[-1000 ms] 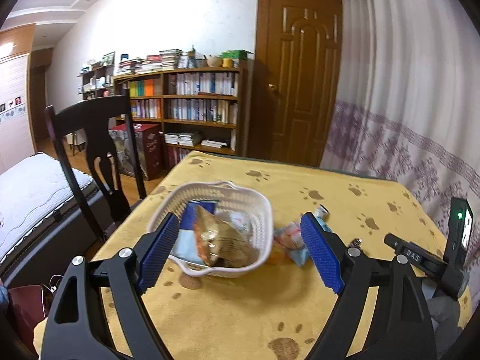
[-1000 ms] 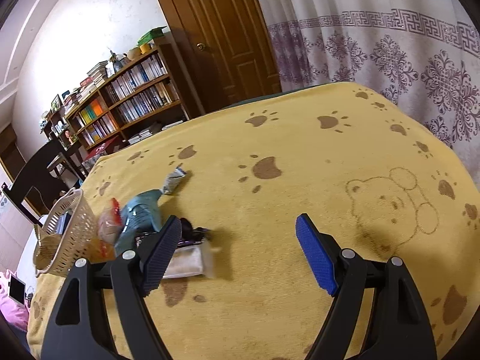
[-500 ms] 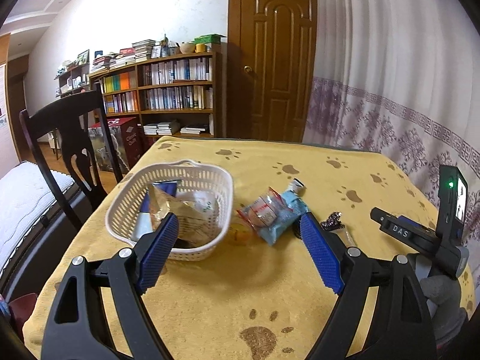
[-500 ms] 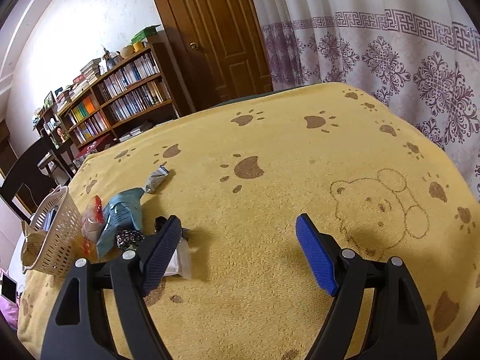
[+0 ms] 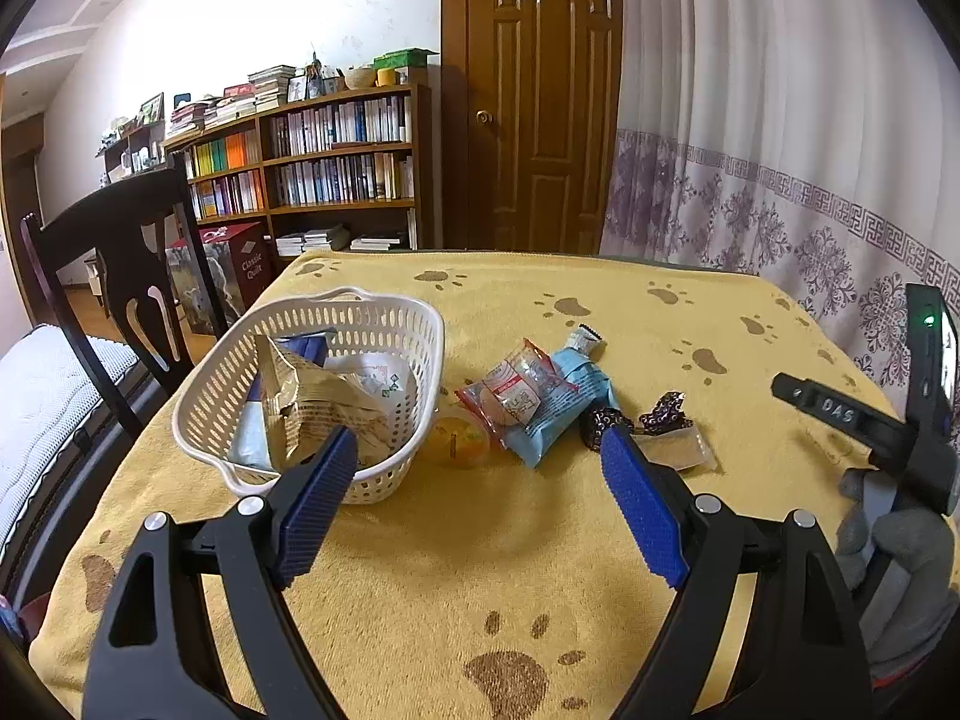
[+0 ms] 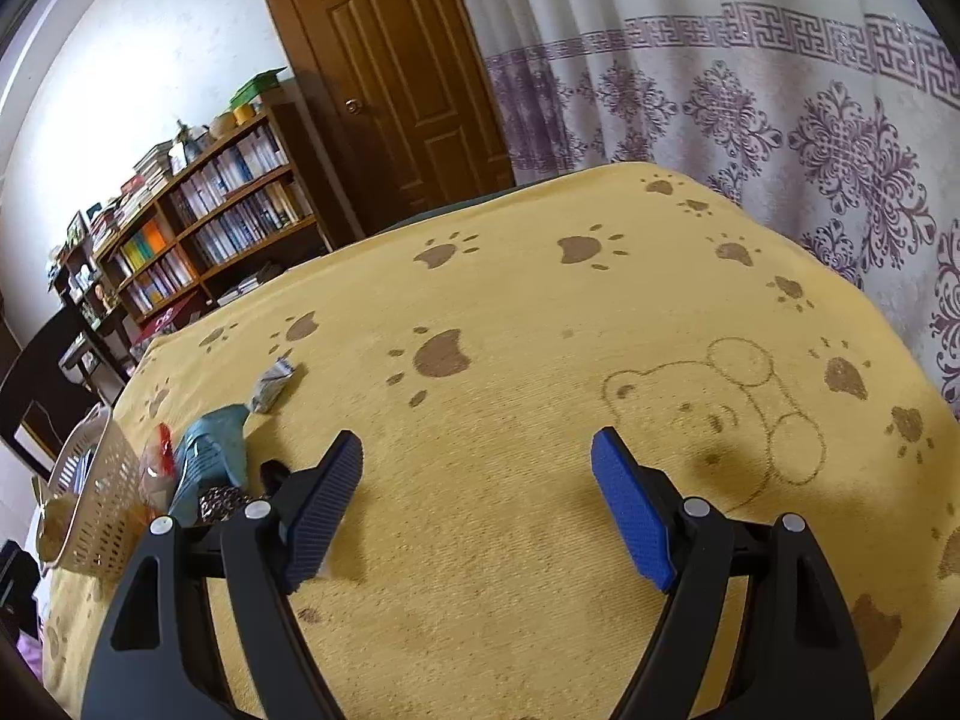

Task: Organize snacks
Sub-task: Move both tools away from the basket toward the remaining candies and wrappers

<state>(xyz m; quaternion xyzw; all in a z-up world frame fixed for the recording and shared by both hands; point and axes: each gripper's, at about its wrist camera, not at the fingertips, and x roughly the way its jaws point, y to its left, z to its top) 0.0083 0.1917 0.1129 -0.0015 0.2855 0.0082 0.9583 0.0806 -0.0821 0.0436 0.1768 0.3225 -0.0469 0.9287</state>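
Right, both pairs of tongs are spread wide and carrying nothing — the left tongs (image 5: 474,504) hang over the desk (image 5: 660,324) just in front of the loose snacks, the right tongs (image 6: 477,504) over bare yellow cloth off to the side. The white basket (image 5: 384,324) already holds a gold foil bag (image 5: 300,396) and a couple of other packets. Still out on the cloth, just beside the basket: a small yellow jelly cup (image 5: 461,437), a red-edged clear packet (image 5: 516,390) lying on a light blue packet (image 5: 570,402), then a dark patterned wrapper (image 5: 663,408) and a flat clear sachet (image 5: 675,449). I'd say it's between picks — the left pair likely needs to drop onto the nearest piece, the cup or the red packet, and close gently.
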